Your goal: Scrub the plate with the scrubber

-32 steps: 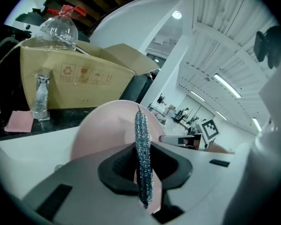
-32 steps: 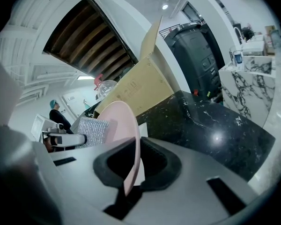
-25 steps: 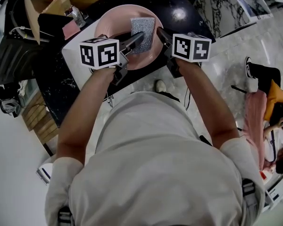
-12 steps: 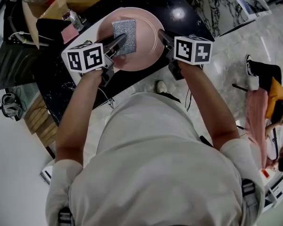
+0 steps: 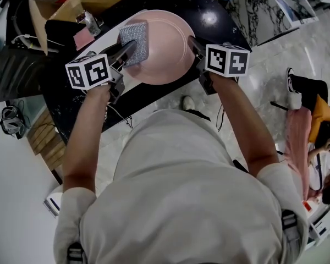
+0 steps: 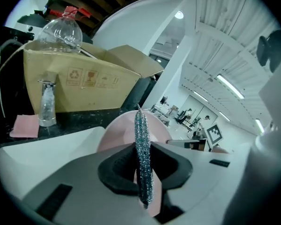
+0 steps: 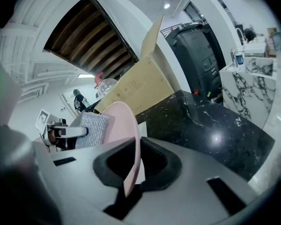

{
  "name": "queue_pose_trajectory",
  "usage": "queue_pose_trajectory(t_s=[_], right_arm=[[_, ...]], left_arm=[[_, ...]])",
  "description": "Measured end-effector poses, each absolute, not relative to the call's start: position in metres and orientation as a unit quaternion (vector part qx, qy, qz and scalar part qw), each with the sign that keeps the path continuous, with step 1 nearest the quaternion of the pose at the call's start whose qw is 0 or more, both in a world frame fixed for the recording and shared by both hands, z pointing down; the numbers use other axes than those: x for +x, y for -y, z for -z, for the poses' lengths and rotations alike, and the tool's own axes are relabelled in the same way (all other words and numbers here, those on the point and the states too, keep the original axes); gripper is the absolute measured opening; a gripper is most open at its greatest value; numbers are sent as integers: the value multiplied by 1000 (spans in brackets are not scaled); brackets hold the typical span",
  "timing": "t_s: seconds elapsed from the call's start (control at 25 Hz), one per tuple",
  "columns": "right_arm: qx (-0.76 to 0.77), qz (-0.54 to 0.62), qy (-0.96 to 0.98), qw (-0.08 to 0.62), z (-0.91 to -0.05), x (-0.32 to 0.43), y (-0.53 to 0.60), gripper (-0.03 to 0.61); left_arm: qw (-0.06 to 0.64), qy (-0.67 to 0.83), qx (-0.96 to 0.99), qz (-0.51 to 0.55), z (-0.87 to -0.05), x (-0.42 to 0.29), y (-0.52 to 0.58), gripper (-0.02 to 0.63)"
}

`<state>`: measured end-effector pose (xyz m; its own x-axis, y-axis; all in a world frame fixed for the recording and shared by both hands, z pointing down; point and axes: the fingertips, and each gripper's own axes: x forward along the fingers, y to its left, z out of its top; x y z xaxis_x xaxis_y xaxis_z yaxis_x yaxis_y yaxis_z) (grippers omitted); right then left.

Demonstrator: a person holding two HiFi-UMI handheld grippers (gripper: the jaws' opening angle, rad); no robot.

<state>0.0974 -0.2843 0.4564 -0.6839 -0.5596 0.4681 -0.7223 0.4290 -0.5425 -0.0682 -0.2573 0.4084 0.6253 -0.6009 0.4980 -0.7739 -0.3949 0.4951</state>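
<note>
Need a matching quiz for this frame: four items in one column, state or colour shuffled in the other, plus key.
Column A
1. left tongs
2. right tongs
3. box
4. counter

Column B
a. glossy black
b. shut on the plate rim
c. brown cardboard
d. shut on the scrubber

Pairs: 1-d, 2-b, 3-c, 4-a

A silvery scrubber (image 5: 133, 42) lies flat on the pink plate (image 5: 168, 45), at its left.
</note>
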Motion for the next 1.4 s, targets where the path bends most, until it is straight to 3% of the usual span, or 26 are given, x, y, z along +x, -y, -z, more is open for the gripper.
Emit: queue_pose_trajectory(t_s=[0.48,1.4], right_arm=[[365,-369,848,107,-448,86,282,26],[377,-373,840,118,-450,105,291,26]], left_arm=[[384,335,853,-113,-405,20,268,64],[344,454,814,-113,-403,-123,252,64]])
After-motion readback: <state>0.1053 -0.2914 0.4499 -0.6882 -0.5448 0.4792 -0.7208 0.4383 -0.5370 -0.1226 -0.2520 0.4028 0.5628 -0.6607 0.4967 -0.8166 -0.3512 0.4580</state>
